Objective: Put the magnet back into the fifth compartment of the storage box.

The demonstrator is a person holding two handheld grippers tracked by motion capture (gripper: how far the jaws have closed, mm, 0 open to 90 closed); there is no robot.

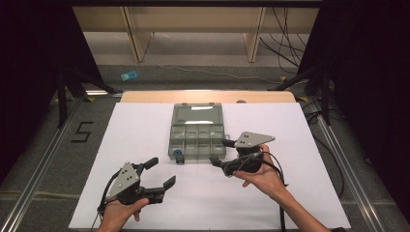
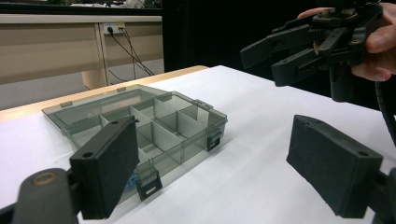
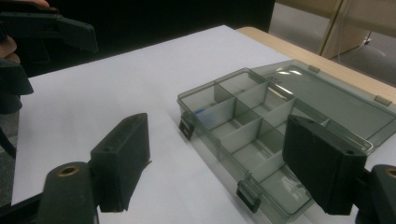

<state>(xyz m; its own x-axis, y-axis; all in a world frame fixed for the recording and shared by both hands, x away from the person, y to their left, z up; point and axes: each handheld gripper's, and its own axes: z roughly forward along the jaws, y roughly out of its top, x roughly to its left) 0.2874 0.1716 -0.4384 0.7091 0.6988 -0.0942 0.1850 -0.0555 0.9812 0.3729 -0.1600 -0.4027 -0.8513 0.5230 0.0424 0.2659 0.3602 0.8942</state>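
A smoky-grey clear plastic compartment box (image 1: 197,137) is lying mid-table (image 1: 290,203), lid hinged open away from the person. Both the left tool (image 1: 161,174) and right tool (image 1: 220,152) are gaping empty nearby.

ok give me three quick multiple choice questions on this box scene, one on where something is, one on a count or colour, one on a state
1. Where is the compartment box?
A. on the white sheet, between and ahead of the tools
B. on the floor
C. in the left tool

2. How many latches hang on the box's front edge?
A. none
B. two
C. five

3. The box lid is:
A. shut
B. open, laid flat behind
C. removed

Answers: 1 A, the high view shows it on the sheet. 2 B, the right tool view shows two latches. 3 B, the lid lies back, still hinged.
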